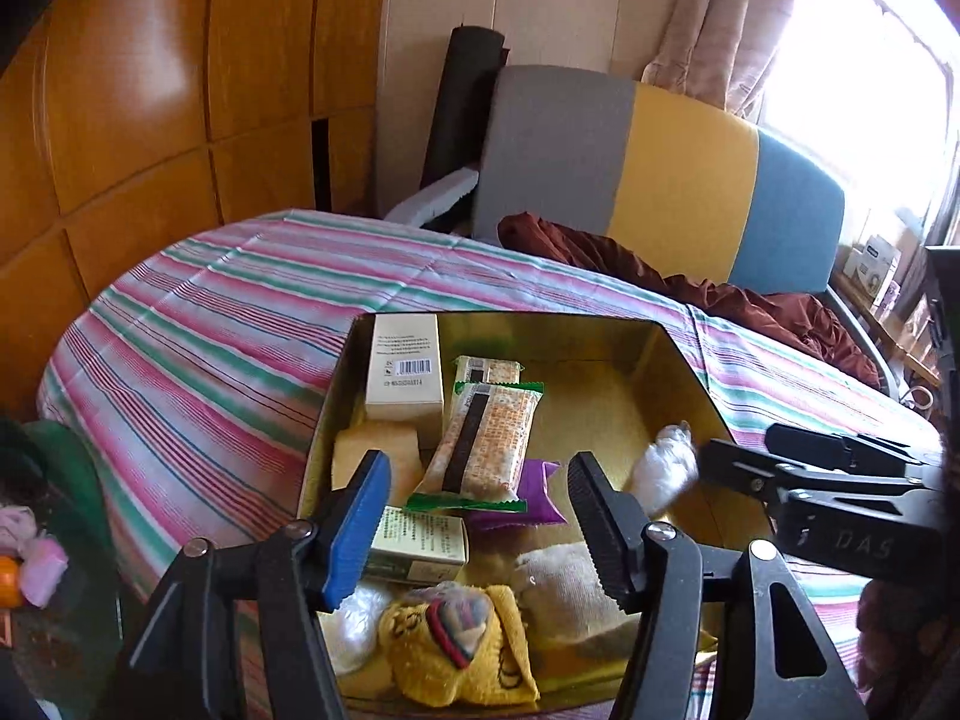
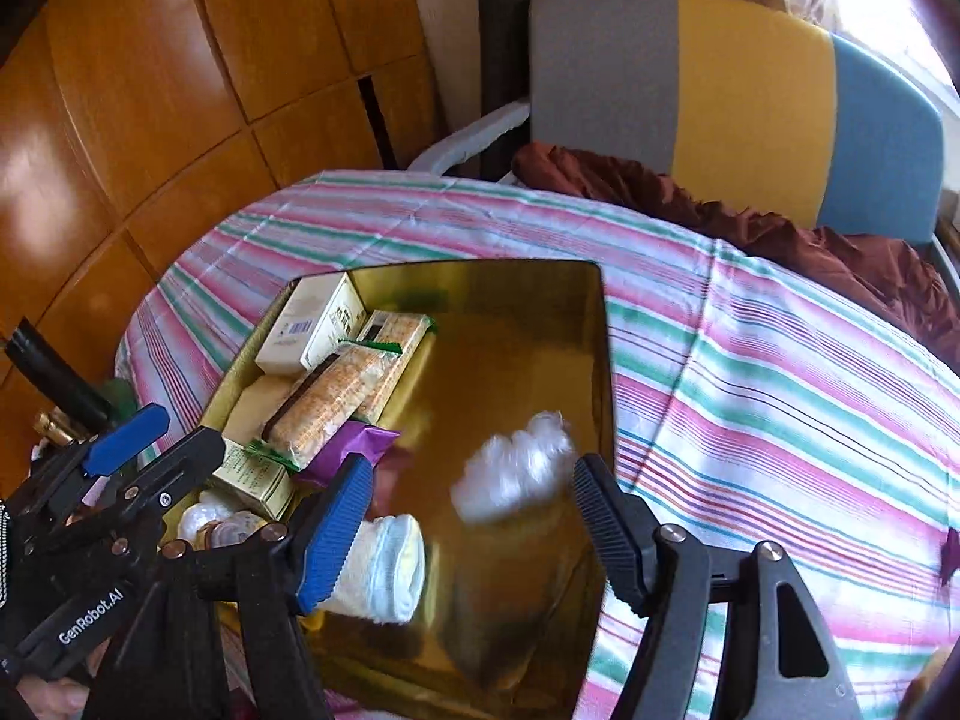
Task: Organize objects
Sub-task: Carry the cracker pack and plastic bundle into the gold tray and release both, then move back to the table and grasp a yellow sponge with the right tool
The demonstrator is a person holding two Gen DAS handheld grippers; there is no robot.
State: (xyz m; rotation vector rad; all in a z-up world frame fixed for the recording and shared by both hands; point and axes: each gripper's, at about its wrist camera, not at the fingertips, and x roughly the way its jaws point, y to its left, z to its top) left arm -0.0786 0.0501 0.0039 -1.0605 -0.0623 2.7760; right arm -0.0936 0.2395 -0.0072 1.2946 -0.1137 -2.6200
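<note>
A gold tin box (image 1: 678, 360) (image 2: 540, 282) sits on the striped tablecloth. It holds cream cartons (image 1: 405, 366), wrapped biscuit packs (image 1: 480, 444) (image 2: 336, 396), a purple sachet (image 1: 537, 489) (image 2: 351, 450), a yellow plush toy (image 1: 456, 642) and rolled white socks (image 1: 570, 588) (image 2: 384, 570). A blurred white wrapped item (image 1: 663, 468) (image 2: 516, 468) is in the air over the box's right side, just ahead of my right gripper (image 2: 468, 522), which is open. My left gripper (image 1: 480, 528) is open and empty over the box's near end.
A grey, yellow and blue chair (image 1: 660, 168) with a maroon cloth (image 1: 690, 282) stands behind the table. Wooden panels (image 1: 150, 120) are at the left. Clutter lies off the table's left edge (image 1: 36, 546).
</note>
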